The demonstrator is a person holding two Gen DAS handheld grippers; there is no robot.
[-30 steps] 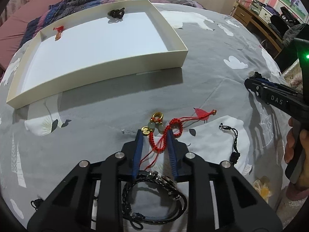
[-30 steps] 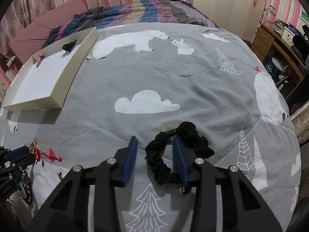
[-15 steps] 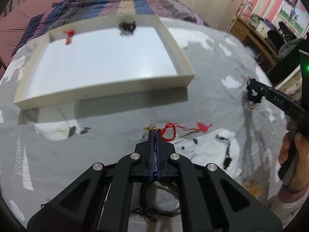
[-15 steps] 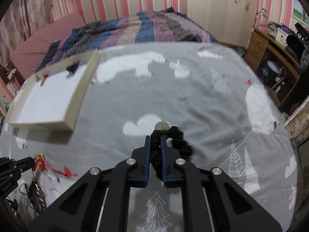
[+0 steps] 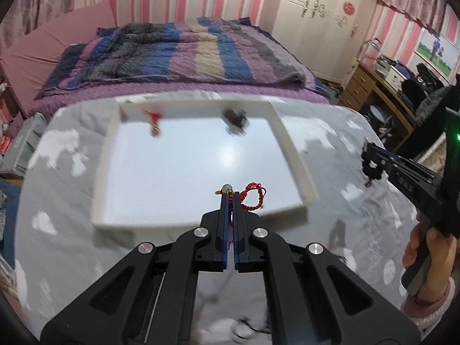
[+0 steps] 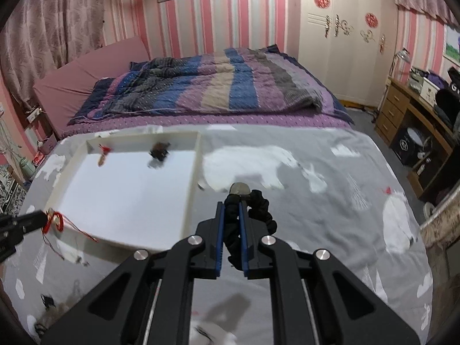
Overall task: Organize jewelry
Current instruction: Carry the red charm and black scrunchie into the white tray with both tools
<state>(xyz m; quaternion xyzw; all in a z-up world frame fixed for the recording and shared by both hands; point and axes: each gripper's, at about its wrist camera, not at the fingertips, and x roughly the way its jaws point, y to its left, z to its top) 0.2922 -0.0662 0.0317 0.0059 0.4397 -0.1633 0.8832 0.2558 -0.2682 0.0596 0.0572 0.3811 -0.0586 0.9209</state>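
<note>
My left gripper [image 5: 229, 197] is shut on a red braided cord bracelet [image 5: 253, 198] with a jade bead and gold charm, held in the air over the near edge of the white tray [image 5: 296, 161]. My right gripper [image 6: 231, 205] is shut on a black fabric scrunchie bracelet [image 6: 263, 210] with a pale stone, lifted above the grey bedspread just right of the tray [image 6: 191, 189]. Inside the tray at its far side lie a small red tasselled charm [image 5: 153, 122] and a dark bracelet [image 5: 235, 118]. The left gripper also shows in the right wrist view [image 6: 47, 218].
More black cord jewelry [image 5: 253, 327] lies on the grey polar-bear blanket [image 6: 330, 230] below the grippers. A striped quilt [image 6: 215, 86] is bunched at the bed's far end. A wooden desk [image 6: 402, 115] stands to the right of the bed.
Both grippers closed on their pieces about a second ago, then lifted them off the blanket and moved toward the tray. The left one now hangs over the tray's near edge.
</note>
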